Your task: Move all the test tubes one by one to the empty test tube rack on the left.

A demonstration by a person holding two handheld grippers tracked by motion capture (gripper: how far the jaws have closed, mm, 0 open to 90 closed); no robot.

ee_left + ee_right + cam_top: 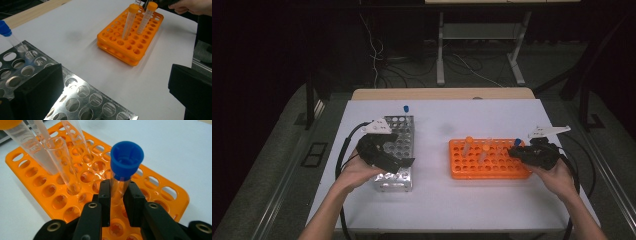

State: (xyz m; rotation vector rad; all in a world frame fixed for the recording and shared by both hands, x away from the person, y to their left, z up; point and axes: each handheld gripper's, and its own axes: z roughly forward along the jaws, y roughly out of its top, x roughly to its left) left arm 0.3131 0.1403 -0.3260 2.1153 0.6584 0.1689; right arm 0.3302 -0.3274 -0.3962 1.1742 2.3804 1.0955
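Blue was the cap on the clear tube (122, 173) that my right tongs (117, 202) held. The two black jaws were clamped on the tube just under its cap. The tube stood upright over the orange rack (160, 192), near the rack's right end, with its bottom hidden behind my jaws. Two tubes with orange caps (130, 21) stood in the same rack, and one clear tube with no cap (62, 162) leaned beside them. My left tongs (404, 161) hung over the metal rack (82, 95) on the left side of the white bench (437, 200). Their jaws were wide apart and held nothing. One more blue-capped tube (10, 36) stood at the far end of the metal rack.
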